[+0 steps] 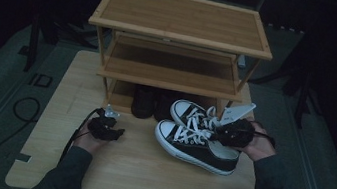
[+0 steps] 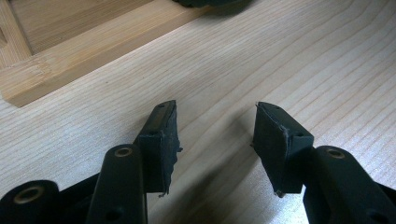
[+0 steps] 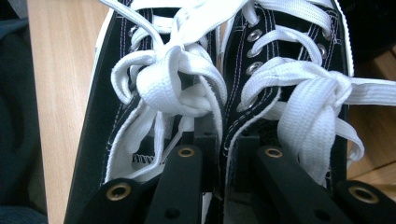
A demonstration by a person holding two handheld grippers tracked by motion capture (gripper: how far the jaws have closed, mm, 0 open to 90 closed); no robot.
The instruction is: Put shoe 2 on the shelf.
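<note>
Right claw (image 3: 219,154) clamps the touching inner collars of both sneakers (image 1: 197,142) on the table (image 1: 143,182) before the shoe rack (image 1: 181,30), left claw (image 2: 215,140) apart and empty; thin canvas grip may slip, dropping one shoe.

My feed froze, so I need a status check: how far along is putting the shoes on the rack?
Done, it seems: a dark pair already sits on the rack's bottom shelf. In hand: the right tongs are shut on the sneakers, pinching the inner sides of both together at their openings, down at the table. Left: lifting them onto a shelf; the middle and top ones look bare. The left tongs are open over the table.
</note>
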